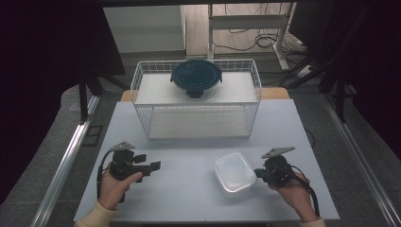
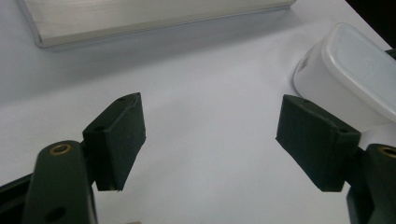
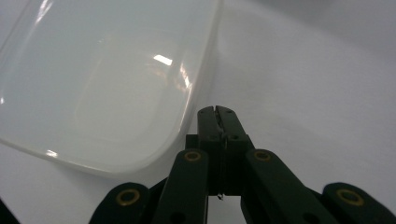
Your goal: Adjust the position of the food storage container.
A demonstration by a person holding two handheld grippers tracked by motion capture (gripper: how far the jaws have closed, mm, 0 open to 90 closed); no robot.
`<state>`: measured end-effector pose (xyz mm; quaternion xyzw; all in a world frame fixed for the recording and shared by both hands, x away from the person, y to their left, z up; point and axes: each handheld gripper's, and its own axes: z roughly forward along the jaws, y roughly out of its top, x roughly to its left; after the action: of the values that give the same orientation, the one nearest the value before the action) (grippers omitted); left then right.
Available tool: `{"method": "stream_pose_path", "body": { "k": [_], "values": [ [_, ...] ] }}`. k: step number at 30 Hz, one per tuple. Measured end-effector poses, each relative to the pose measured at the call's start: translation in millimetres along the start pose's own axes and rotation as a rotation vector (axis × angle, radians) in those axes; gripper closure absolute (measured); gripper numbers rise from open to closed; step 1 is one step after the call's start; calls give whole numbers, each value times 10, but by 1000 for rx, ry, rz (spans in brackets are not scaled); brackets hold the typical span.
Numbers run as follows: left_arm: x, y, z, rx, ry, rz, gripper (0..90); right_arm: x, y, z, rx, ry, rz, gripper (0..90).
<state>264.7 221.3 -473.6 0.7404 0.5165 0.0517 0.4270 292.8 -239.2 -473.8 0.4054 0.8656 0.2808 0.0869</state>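
Plastic box (image 1: 234, 173), lower right of the high view, is judged light, smooth and slippery; its rim should be pinched. Left gripper (image 1: 153, 166) is held apart; right gripper (image 3: 217, 112) is pressed together, empty.

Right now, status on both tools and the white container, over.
Left tool open, empty, resting on the table. Right tool shut, empty, tips beside the white rounded-square lidded plastic container. Lid on. Nothing in the way on the pale grey table.

grey table (image 1: 189, 189) carries white container (image 1: 234, 172) and wire basket (image 1: 196, 101).
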Motion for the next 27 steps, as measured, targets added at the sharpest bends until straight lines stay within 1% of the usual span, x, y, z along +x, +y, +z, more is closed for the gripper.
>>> {"method": "stream_pose_path", "body": {
  "k": [3, 4, 6, 7, 8, 11, 12, 14, 15, 18, 21, 22, 23, 26, 27],
  "values": [
    [-5, 0, -1, -3, 0, 1, 233, 110, 45, 57, 10, 23, -22, 895],
    [-5, 0, -1, -3, 0, 1, 232, 110, 45, 57, 10, 23, -22, 895],
    [3, -3, 7, -1, 1, 0, 232, 188, 61, 107, 22, 49, -32, 895],
    [3, -3, 7, -1, 1, 0, 232, 188, 61, 107, 22, 49, -32, 895],
    [4, -4, 11, 0, 1, 0, 232, 233, 75, 146, 25, 59, -41, 894],
    [-4, -3, 14, 3, 0, 3, 232, 294, 108, 183, 22, 78, -46, 894],
    [-4, -3, 14, 3, 0, 3, 232, 294, 108, 183, 22, 78, -46, 894],
    [-9, -2, 14, 2, -1, 4, 232, 342, 125, 209, 18, 87, -54, 894],
    [-10, -3, 17, 1, 0, 4, 232, 388, 143, 239, 15, 91, -55, 894],
    [-10, -4, 19, 2, -1, 1, 232, 429, 167, 271, 14, 97, -55, 895],
    [-15, -5, 21, 2, -3, 3, 232, 514, 233, 345, 19, 105, -68, 895],
    [-15, -5, 21, 2, -3, 3, 232, 514, 233, 345, 19, 105, -68, 895],
    [-12, -4, 28, 6, -3, 4, 232, 561, 259, 377, 15, 114, -83, 895],
    [-7, -5, 40, 8, -3, 0, 232, 600, 289, 408, 11, 121, -88, 895],
    [-6, -8, 45, 10, -4, 0, 232, 640, 323, 437, 11, 128, -95, 895]
  ]
}}
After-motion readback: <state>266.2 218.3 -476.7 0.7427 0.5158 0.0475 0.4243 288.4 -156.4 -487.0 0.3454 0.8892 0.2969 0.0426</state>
